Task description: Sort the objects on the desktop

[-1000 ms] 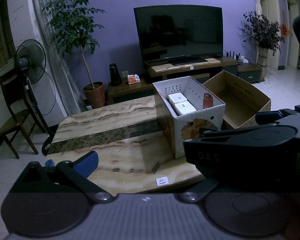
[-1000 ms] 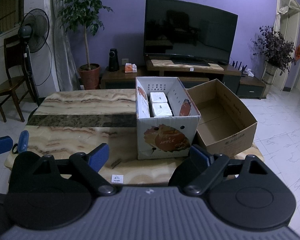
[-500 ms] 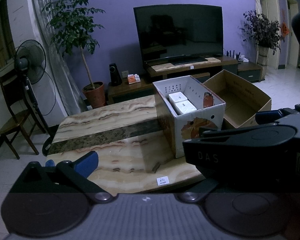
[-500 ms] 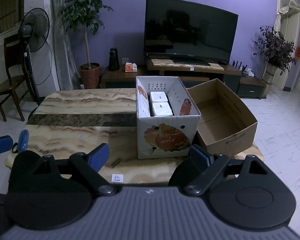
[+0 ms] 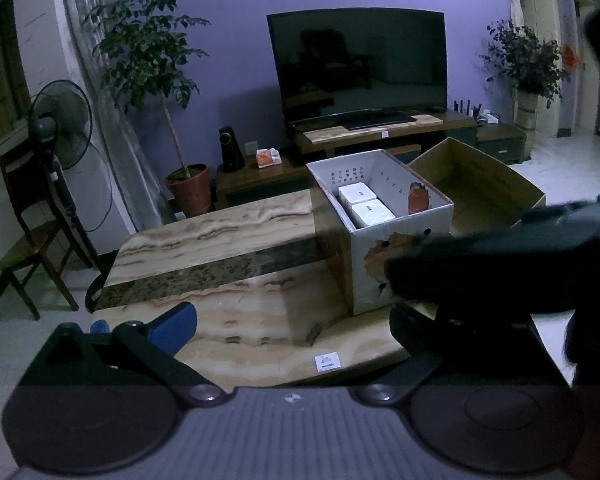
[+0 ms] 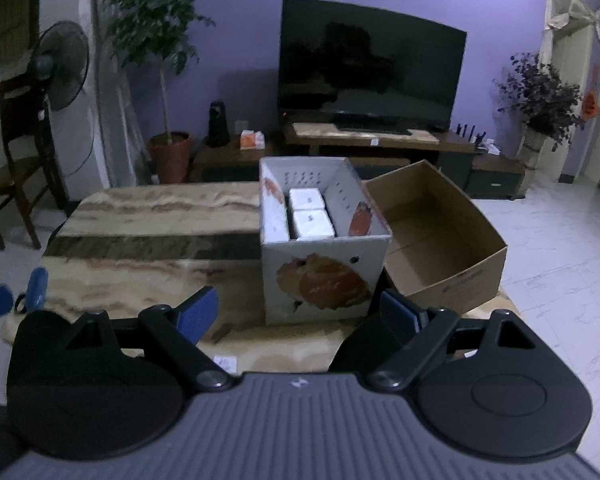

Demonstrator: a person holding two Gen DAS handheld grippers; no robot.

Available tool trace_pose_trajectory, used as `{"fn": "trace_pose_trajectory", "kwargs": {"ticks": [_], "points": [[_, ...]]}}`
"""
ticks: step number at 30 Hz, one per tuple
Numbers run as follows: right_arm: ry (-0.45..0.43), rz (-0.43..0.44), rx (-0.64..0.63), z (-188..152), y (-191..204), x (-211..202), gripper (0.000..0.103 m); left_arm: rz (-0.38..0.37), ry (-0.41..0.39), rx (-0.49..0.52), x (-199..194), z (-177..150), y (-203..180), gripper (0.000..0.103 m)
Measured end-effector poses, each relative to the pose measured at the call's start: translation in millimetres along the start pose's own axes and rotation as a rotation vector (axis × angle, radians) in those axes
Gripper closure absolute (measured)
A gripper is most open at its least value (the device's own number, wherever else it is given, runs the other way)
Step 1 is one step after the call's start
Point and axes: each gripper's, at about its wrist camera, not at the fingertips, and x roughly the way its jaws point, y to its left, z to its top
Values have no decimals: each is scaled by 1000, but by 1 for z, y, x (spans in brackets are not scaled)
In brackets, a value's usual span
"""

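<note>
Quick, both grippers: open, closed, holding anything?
Left gripper: open, holding nothing; the right gripper's body hides its right finger.
Right gripper: open, holding nothing, short of the white fruit box.

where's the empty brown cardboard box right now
In the right wrist view the brown cardboard box sits on the marble table at its right end, beside the white fruit box that holds two white packages.

Both wrist views low at table (image 5: 228,320) near edge, facing TV (image 6: 370,64) wall. Left view from further left (right side blocked by dark blurred device). Shared: white box (image 6: 324,276) mid-frame, brown box (image 5: 472,184), plant (image 6: 156,12) upper left.
</note>
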Motion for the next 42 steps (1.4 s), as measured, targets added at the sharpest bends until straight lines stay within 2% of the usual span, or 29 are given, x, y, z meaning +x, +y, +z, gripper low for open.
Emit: {"fn": "trace_pose_trajectory", "kwargs": {"ticks": [2,9,12,18,21,25,29,32,34,37,39,42], "points": [[-15,-1,1,3,-8,3,14,-5,7,-6,4,-1,0,1],[-93,95,39,11,-58,27,14,-26,25,-1,15,-8,-5,1],[-131,77,54,11,-88,41,14,-43,42,-5,23,-10,-6,1],[-98,38,126,25,-157,87,14,-83,82,-15,44,-13,-8,1],[-69,-11,35,25,-173,113,15,-110,99,-25,57,-13,-9,1],[27,-61,-29,19,-183,154,15,-151,109,-19,71,-13,-13,1],[69,-12,-139,4,-180,190,15,-172,112,13,89,-14,-19,1],[100,-39,-159,0,-177,207,15,-201,122,14,107,-14,-20,1],[90,-47,-170,4,-176,217,15,-223,130,7,120,-15,-21,1],[96,-47,-211,10,-176,232,23,-249,144,-2,142,-15,-23,1],[113,-64,-285,12,-174,244,25,-263,153,-8,154,-15,-23,1],[161,-78,-470,7,-171,267,29,-276,158,-8,171,-17,-25,1]]}}
